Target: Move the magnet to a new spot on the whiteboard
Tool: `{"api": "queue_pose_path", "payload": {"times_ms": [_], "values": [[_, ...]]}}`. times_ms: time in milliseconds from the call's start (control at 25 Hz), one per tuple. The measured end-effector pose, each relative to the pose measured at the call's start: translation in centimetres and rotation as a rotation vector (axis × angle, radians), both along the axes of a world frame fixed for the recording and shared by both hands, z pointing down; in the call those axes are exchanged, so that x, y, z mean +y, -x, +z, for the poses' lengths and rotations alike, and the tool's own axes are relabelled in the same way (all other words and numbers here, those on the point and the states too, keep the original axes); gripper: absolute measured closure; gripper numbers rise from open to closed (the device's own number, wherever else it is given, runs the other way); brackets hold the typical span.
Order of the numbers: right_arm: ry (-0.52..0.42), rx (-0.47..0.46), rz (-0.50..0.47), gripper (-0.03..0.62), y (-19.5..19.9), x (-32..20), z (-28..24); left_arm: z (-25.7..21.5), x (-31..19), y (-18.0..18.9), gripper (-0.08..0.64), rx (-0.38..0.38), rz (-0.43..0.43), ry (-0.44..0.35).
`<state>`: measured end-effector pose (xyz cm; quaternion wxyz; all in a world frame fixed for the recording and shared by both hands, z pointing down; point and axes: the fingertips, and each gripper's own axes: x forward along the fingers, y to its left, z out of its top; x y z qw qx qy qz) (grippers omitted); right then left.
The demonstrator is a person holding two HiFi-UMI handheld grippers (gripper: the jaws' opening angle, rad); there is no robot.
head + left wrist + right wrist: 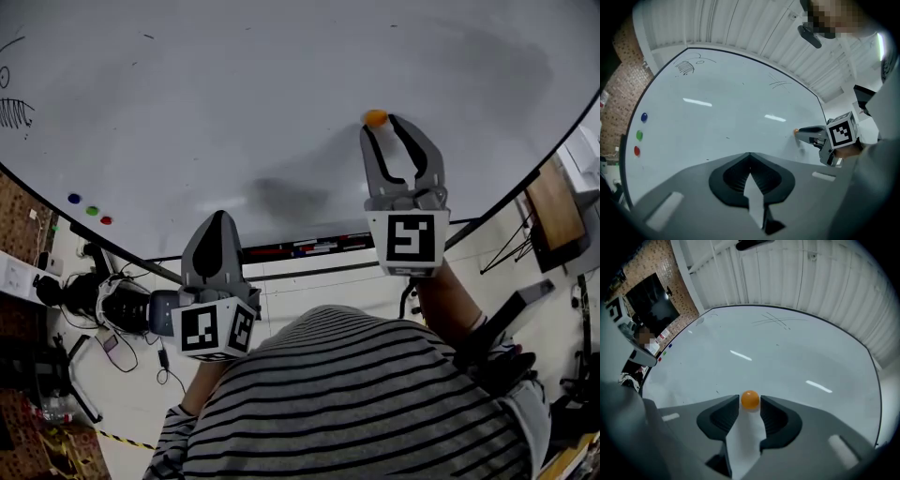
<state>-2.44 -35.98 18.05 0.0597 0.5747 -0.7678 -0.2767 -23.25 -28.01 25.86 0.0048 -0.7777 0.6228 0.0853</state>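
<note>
Above the shirt, the left gripper hung pressed together and empty while the right gripper pinched the magnet on the whiteboard, so the grasp seemed made and the move to a new spot apparently left.

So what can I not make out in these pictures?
Scribbles on the whiteboard: head view, cut by the left edge, too small.
Whether the right gripper presses the orange magnet: right gripper view, gap unclear.
What lies in the marker tray: head view, too small.
</note>
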Motion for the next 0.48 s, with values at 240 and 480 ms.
{"api": "queue_pose_path", "payload": {"times_ms": [240, 480], "values": [[-0.046, 0.008, 0.036, 0.466, 0.31, -0.52, -0.45, 0.79, -0.99, 1.0, 0.545, 0.021, -0.006, 0.008], [-0.059, -0.009, 0.038, 0.469, 0.23, 0.16, -0.58, 0.85, -0.61, 0.35, 0.545, 0.015, 0.005, 0.033]]}}
